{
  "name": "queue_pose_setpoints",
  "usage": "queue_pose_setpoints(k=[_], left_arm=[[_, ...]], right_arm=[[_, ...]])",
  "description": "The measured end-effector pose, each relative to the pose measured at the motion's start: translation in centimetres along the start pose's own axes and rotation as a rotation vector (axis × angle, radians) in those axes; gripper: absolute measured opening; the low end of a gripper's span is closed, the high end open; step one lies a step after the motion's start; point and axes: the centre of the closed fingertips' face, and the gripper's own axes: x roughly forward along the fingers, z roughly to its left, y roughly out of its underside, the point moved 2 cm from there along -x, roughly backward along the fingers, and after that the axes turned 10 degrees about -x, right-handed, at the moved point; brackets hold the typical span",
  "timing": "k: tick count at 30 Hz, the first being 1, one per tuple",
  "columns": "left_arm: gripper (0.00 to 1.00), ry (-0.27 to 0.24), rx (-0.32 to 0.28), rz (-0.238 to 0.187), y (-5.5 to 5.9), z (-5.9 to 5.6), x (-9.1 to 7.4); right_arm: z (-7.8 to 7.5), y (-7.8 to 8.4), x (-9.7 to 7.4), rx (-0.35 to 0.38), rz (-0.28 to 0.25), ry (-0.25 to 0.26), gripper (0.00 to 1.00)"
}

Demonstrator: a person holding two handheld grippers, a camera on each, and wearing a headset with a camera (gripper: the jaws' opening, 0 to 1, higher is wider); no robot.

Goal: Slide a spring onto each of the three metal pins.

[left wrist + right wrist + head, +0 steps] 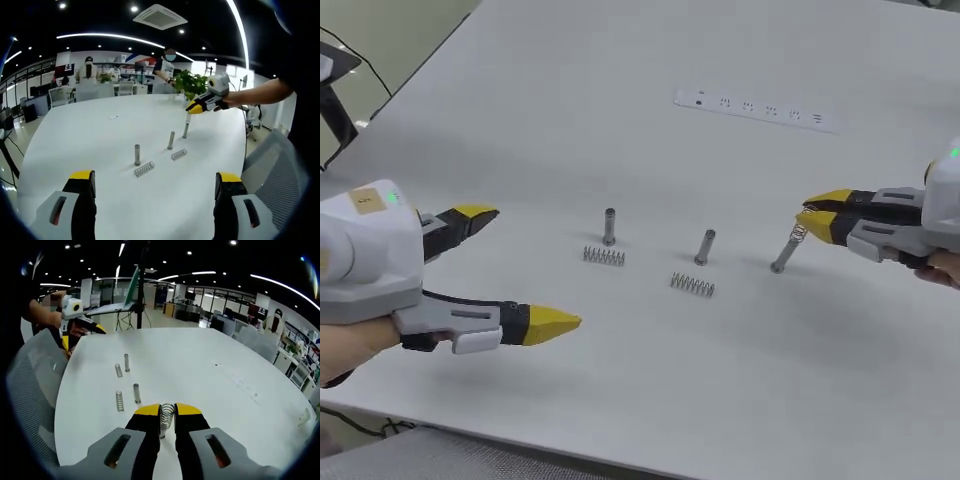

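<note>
Three metal pins are on the white table (620,400): the left pin (609,226) and middle pin (705,246) stand upright, while the right pin (783,255) leans toward the right. My right gripper (808,214) is shut on a spring (799,234) at that leaning pin's top end; the spring (167,415) shows between its yellow tips. Two loose springs lie flat, one (604,256) by the left pin, one (692,285) by the middle pin. My left gripper (520,268) hovers open and holds nothing, left of the pins (137,154).
A white power strip (755,108) lies at the table's far side. The table's near edge runs along the bottom of the head view. A mesh chair (275,160) stands at the table's side. People stand far off in the office (167,67).
</note>
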Motion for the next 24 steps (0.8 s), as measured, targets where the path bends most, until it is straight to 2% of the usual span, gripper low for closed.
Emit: queue_pose_setpoints(k=[24], left_arm=[[0.96,-0.001,-0.009,0.003,0.15,-0.05,-0.16]], right_arm=[[0.20,0.71,0.43,0.012,0.008,-0.006,0.07]])
